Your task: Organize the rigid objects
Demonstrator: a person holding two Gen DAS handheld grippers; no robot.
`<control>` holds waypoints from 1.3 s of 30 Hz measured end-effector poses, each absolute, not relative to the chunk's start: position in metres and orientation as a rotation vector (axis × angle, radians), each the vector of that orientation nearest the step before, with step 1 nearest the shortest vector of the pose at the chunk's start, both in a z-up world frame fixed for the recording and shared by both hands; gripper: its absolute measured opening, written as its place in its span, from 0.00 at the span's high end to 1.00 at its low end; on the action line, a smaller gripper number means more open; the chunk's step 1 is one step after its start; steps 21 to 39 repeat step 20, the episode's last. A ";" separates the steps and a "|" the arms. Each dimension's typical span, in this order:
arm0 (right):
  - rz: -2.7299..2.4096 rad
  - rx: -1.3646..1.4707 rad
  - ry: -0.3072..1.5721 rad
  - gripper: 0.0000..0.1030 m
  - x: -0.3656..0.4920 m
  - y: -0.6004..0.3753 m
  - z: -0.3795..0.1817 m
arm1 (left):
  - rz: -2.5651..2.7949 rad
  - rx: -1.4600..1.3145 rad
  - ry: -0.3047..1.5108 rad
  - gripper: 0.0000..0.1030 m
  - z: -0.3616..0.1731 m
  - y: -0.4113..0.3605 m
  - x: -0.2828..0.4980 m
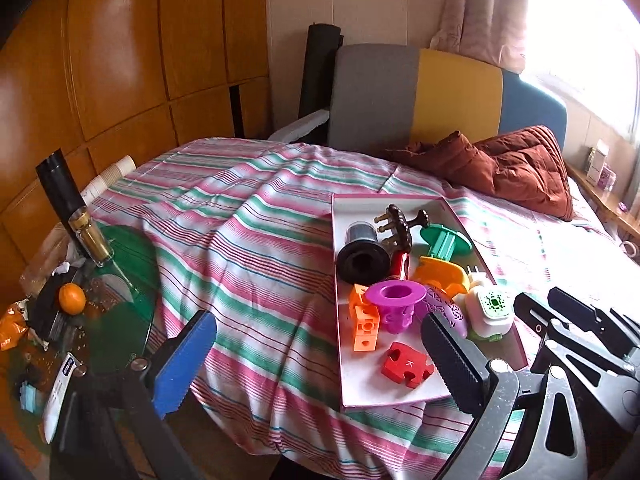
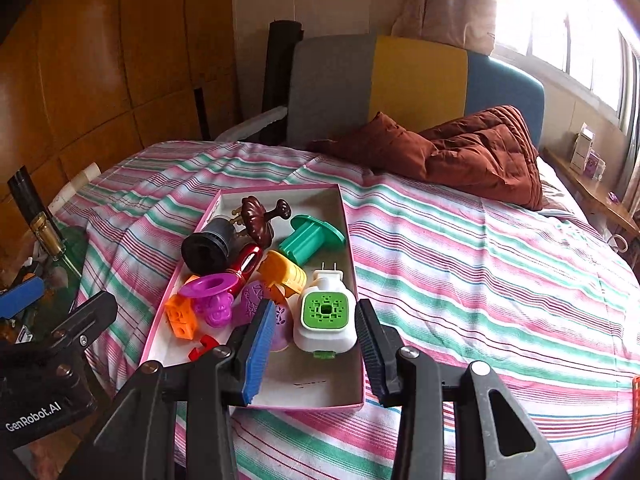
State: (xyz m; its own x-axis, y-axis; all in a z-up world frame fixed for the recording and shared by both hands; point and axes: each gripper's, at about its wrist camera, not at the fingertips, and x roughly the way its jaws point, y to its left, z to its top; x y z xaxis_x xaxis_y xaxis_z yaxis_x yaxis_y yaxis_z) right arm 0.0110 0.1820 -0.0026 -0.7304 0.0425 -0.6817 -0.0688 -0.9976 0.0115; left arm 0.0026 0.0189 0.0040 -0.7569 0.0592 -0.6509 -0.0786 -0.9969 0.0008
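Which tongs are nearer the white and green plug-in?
Right. The right tongs hover with the plug-in showing between their open fingers; the left tongs hang wide open, off to its left.

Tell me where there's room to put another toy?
Inside the tray, the near end is bare, between the white plug and the front wall. The far half is crowded. The striped sheet right of the tray, up to the brown quilt, is free.
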 end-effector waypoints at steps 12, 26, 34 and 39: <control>2.878 -1.112 0.047 0.60 0.015 0.179 0.001 | 2.853 -1.040 0.016 0.00 0.009 0.019 0.006; 2.889 -1.123 0.030 0.60 0.011 0.173 0.001 | 2.878 -1.028 -0.054 0.03 0.009 0.008 0.003; 2.889 -1.123 0.030 0.60 0.011 0.173 0.001 | 2.878 -1.028 -0.054 0.03 0.009 0.008 0.003; 2.889 -1.123 0.030 0.60 0.011 0.173 0.001 | 2.878 -1.028 -0.054 0.03 0.009 0.008 0.003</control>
